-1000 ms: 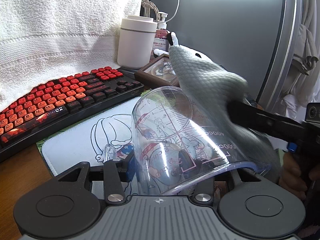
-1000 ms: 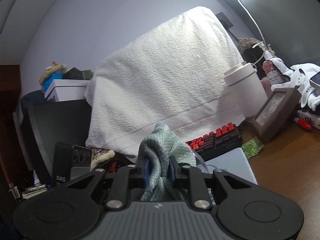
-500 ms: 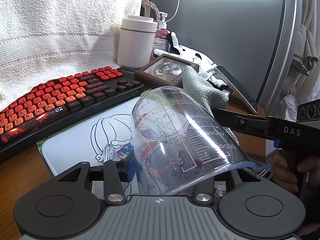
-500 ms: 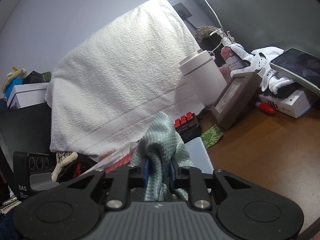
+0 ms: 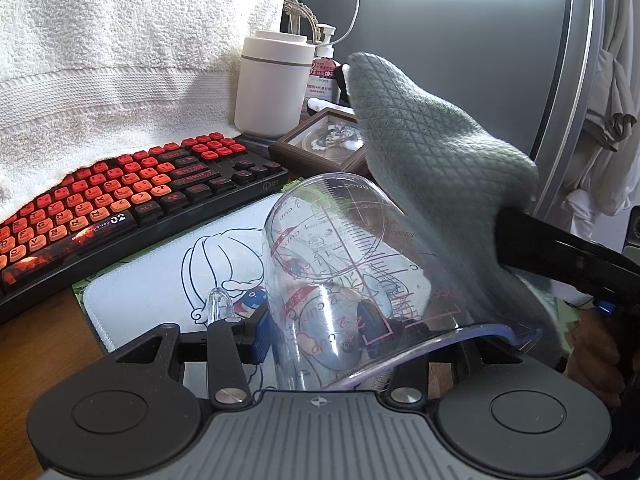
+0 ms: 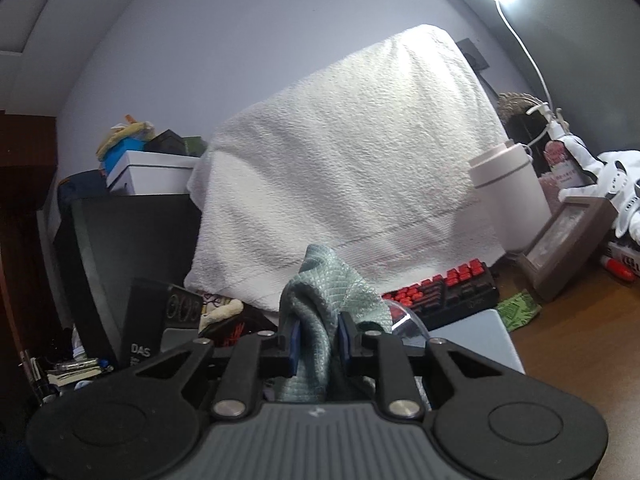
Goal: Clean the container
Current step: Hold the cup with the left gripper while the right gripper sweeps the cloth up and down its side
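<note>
My left gripper (image 5: 316, 332) is shut on a clear plastic measuring cup (image 5: 332, 248) with printed scale marks. The cup is tilted above the mouse pad, base pointing away and rim (image 5: 440, 344) toward the camera. Its clear handle (image 5: 218, 304) sticks up beside the left pad. A grey-green waffle cloth (image 5: 432, 152) drapes over the cup's upper right side. In the left wrist view a black finger (image 5: 560, 256) of the right gripper comes in from the right with the cloth. In the right wrist view my right gripper (image 6: 318, 338) is shut on the cloth (image 6: 332, 280), with the cup's rim (image 6: 404, 316) just beyond it.
A red and black keyboard (image 5: 120, 200) lies behind a white printed mouse pad (image 5: 168, 280) on the wooden desk (image 5: 40, 340). A white towel (image 5: 100, 40) covers something at the back. A white canister (image 5: 272, 88), a pump bottle (image 5: 322, 76) and a picture frame (image 5: 320, 144) stand behind.
Half a second ago the cloth sat low behind the cup; now the right gripper has brought it back up over the cup's right side. The cup and left gripper have stayed put.
</note>
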The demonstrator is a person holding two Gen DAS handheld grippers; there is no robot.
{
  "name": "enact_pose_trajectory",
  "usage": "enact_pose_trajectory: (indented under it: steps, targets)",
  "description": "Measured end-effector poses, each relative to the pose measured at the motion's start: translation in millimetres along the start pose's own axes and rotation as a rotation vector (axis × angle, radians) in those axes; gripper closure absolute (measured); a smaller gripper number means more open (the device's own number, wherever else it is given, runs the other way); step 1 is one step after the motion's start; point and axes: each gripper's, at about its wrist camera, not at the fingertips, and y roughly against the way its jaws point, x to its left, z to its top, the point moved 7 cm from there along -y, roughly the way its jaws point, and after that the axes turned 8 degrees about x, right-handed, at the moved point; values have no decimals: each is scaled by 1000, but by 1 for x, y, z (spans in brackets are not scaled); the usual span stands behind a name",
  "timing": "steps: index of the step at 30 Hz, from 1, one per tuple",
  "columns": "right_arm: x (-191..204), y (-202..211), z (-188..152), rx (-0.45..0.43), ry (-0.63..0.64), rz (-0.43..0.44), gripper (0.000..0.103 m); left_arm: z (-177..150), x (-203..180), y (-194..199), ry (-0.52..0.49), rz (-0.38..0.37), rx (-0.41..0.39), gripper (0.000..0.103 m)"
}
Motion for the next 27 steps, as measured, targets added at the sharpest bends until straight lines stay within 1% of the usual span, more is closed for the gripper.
enact_pose_trajectory:
  steps: [2, 5, 13, 18, 27]
  targets:
    - [2, 0, 0, 4, 2, 4, 84, 0, -1, 0, 0, 1, 0, 59]
    - [-2, -1, 2, 14, -25, -21, 84, 0, -2, 0, -2, 2, 0, 59]
    - [-29, -3, 1, 15, -126, -140, 83, -2, -3, 2, -1, 1, 0, 59]
    - [-52, 0, -3, 49, -211, -220, 83, -1, 2, 1, 1, -1, 0, 59]
    - [-57, -4, -2, 60, -231, -224, 84, -1, 2, 1, 3, -3, 0, 59]
